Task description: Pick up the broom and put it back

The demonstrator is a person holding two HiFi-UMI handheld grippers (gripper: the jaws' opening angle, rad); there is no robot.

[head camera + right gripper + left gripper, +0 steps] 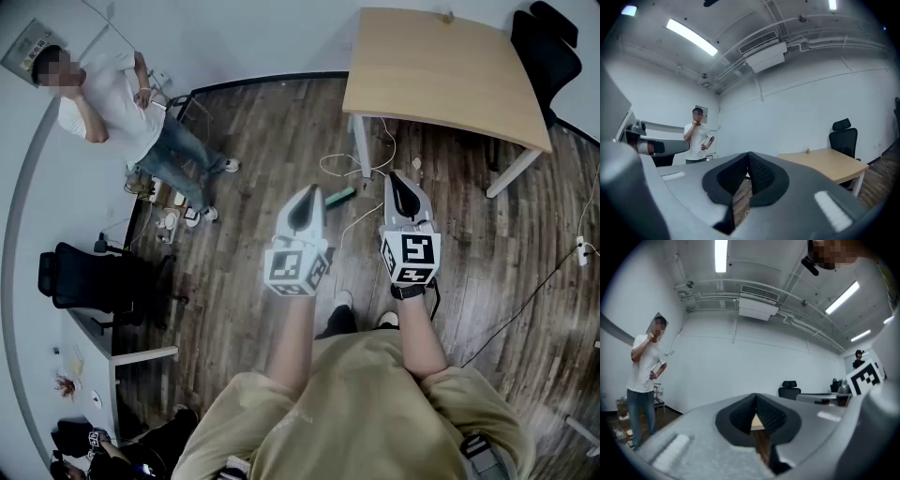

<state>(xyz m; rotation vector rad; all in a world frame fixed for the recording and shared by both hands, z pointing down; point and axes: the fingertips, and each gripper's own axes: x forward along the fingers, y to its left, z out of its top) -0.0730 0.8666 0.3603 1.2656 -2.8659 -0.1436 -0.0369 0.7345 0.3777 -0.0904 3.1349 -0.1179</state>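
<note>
A: What are the claws doing?
B: Left claw and right claw are both hanging level over the floor, jaws pressed together on nothing
A: The broom?
B: A teal thing is lying beyond them by the tabletop's leg; can't tell if that's it

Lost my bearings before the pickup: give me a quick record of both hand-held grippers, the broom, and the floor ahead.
Left hand-held gripper: shut, empty
Right hand-held gripper: shut, empty
Broom: not held; cannot pick it out for sure
Floor ahead: small green object and white cables by a leg of the table
Bystander: person standing at the left wall
</note>
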